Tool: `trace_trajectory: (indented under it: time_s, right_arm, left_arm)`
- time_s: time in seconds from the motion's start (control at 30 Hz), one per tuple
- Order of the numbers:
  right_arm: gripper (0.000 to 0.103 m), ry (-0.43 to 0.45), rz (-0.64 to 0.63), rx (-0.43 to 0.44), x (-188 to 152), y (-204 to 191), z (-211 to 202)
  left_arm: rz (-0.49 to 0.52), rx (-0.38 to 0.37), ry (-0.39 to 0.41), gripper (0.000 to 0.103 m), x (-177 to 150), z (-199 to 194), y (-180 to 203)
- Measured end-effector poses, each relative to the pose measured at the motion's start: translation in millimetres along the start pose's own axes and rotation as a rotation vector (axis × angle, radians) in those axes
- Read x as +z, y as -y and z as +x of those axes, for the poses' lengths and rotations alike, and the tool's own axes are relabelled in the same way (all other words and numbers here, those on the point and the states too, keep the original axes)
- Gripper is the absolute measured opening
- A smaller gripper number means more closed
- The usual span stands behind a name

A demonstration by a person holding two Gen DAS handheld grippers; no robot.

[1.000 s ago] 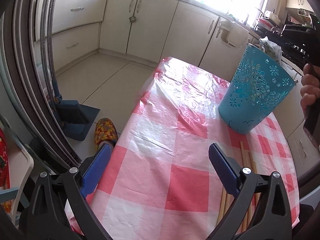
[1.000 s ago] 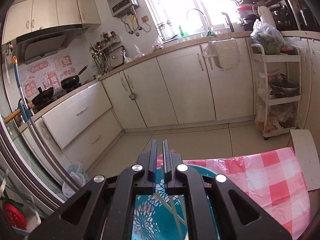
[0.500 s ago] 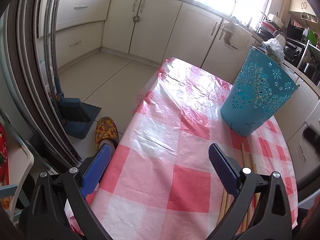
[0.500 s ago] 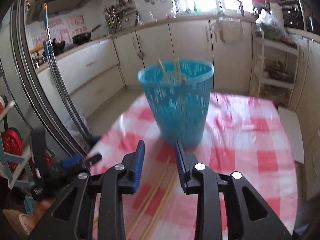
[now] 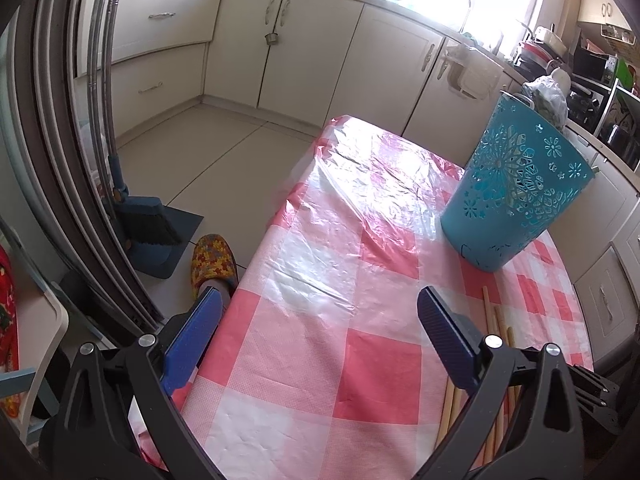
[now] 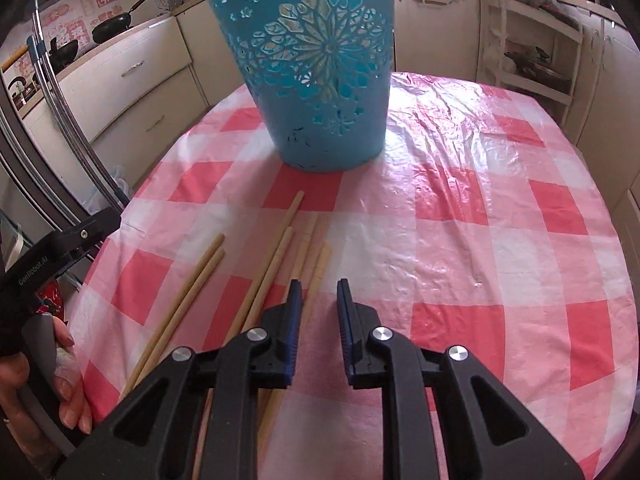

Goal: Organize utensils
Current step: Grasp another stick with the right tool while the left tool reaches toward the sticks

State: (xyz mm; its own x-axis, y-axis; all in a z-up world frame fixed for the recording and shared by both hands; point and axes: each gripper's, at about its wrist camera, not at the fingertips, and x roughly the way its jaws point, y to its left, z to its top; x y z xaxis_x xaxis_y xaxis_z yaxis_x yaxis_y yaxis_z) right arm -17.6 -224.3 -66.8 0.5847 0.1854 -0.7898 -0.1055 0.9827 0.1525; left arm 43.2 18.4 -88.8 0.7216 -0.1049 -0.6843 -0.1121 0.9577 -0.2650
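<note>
Right gripper [image 6: 318,304] hung with a narrow gap over the wooden chopsticks [image 6: 276,264] lying loose on the checked tablecloth [image 6: 480,240], near the blue basket [image 6: 316,64]. Left gripper [image 5: 320,336] was wide open, empty. Sticks looked light, stiff, rolly, so I'd pinch mid-length

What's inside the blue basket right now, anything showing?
Through the cut-outs of the blue basket, pale tan strips show, probably chopsticks, though I cannot be sure. Its solid lower wall hides the bottom, and the rim is cropped. Six chopsticks lie on the tablecloth.
</note>
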Motion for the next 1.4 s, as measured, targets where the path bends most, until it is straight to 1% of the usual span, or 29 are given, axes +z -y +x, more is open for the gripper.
trace_trajectory:
  time_s: [0.1,0.17,0.2,0.27,0.37,0.47,0.53,0.6,0.7,0.93,1.17,1.4]
  right_arm:
    - [0.017,0.000,-0.036,-0.012,-1.2,-3.6,0.0]
    - [0.010,-0.003,-0.061,-0.019,-2.1,-2.3,-0.2]
    - [0.009,-0.006,-0.070,-0.014,-2.7,-0.1,-0.7]
    - [0.008,-0.007,-0.095,-0.034,-4.4,4.6,-3.2]
    - [0.007,0.005,-0.085,-0.058,-6.5,22.3,-6.0]
    - [0.007,0.033,-0.042,-0.040,-9.0,43.0,-9.1]
    - [0.007,0.038,0.006,-0.007,-9.8,52.7,-10.2]
    - [0.007,0.040,0.025,0.007,-9.3,55.0,-9.2]
    - [0.007,0.040,0.020,0.022,-8.8,52.6,-7.9]
    - [0.008,0.041,0.039,0.062,-9.5,55.6,-8.4]
    - [0.008,0.040,0.067,0.092,-9.5,61.8,-9.1]
    - [0.008,0.040,0.069,0.095,-9.5,63.1,-9.3]
  left_arm:
    - [0.001,0.000,0.000,0.094,-0.3,0.0,0.3]
    - [0.006,0.002,0.002,0.094,-0.5,-0.2,1.0]
    - [0.011,0.005,0.006,0.094,-0.8,-0.8,2.2]
    - [0.047,0.021,0.020,0.094,-2.5,-3.5,8.6]
    - [0.171,0.039,0.031,0.094,-7.9,-7.4,28.9]
    - [0.311,0.035,0.034,0.094,-15.5,-10.8,52.3]
    - [0.370,0.037,0.014,0.094,-19.2,-9.6,63.5]
    - [0.397,0.039,-0.025,0.094,-21.3,-4.4,70.7]
    - [0.418,0.057,-0.078,0.094,-22.0,4.0,77.0]
    - [0.460,0.096,-0.135,0.094,-25.5,13.2,82.5]
    - [0.497,0.115,-0.150,0.094,-27.9,19.4,90.0]
    - [0.473,0.115,-0.160,0.094,-25.2,22.8,88.3]
